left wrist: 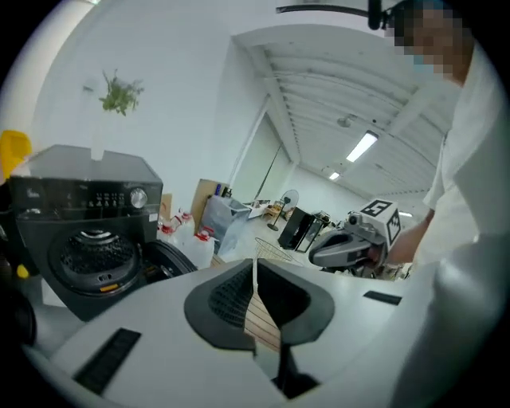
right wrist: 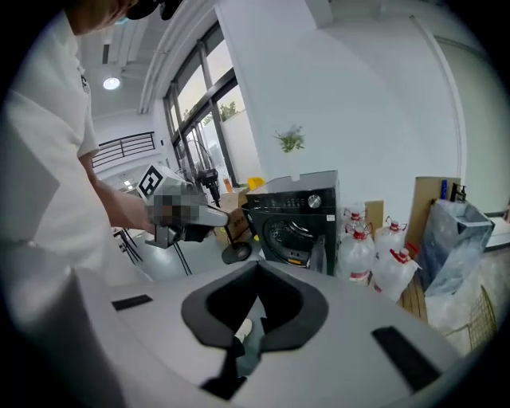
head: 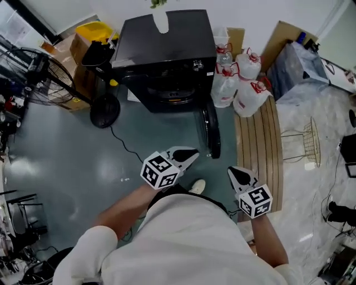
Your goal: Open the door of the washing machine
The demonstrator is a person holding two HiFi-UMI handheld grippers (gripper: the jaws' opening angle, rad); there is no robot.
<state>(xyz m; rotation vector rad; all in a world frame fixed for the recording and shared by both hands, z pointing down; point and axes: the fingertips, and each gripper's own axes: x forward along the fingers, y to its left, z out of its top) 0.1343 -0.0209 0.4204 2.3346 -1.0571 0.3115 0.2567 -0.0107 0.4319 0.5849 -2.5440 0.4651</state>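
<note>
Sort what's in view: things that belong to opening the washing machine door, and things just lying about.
Job: washing machine; door, already swung open; left gripper; right gripper.
Lying about: water jugs; floor fan; wire basket; cardboard box.

Your black front-loading washing machine (head: 164, 50) stands upright on the grey floor (head: 83, 161), its back toward the white wall (head: 250, 11). Its round dark door (head: 211, 131) is already swung open toward you, hinged on the right as far as you can tell, leaving the drum mouth (head: 172, 92) exposed.
</note>
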